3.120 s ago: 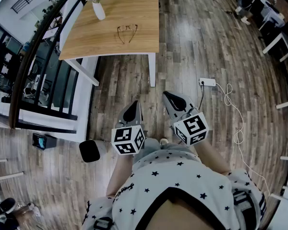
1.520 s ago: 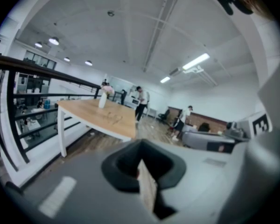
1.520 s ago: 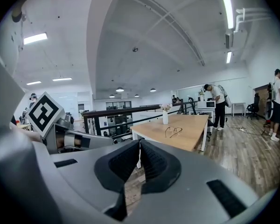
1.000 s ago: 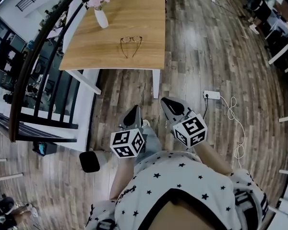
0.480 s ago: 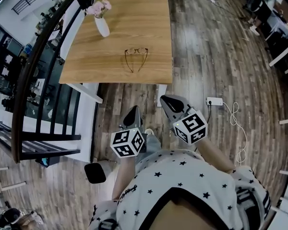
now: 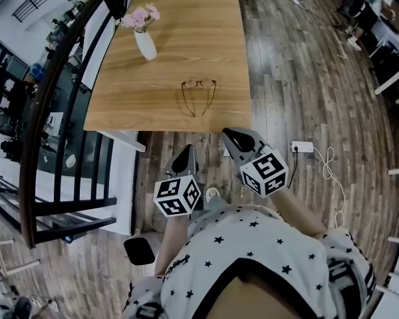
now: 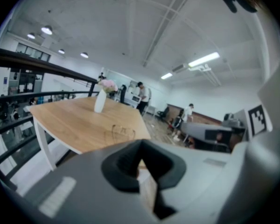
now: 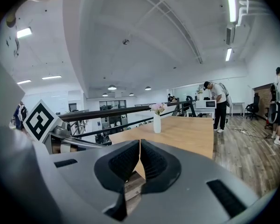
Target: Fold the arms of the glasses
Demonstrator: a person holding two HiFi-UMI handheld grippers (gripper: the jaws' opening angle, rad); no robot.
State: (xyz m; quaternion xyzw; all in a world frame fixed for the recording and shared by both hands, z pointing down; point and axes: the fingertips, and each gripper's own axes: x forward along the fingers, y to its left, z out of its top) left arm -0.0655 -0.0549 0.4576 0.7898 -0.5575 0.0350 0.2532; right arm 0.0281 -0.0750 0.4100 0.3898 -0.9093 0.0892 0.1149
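- Your left claw (image 6: 185,155) and right claw (image 6: 233,138) are both closed up tight, pads together, with nothing between them. They sit side by side in front of you, short of the table (image 6: 136,105).
- The glasses (image 6: 199,96) lie alone on the table, near its front edge. The lenses are on the far side and both arms are spread open, pointing back towards you.
- They look like a thin wire frame, so expect them to be very light. They will likely skate across the smooth wood at the first nudge.
- The arms should swing easily at the hinges, but thin wire bends, so go gently and keep off the lenses.
- Best bet: pin the front with one claw at the bridge or a hinge corner. Then sweep each arm inward with the other, pushing near its tip.
- Only one container is out here: the white vase (image 6: 146,45) at the table's far left, holding pink flowers (image 6: 139,16). It stands well apart from the glasses, so it shouldn't get in your way.
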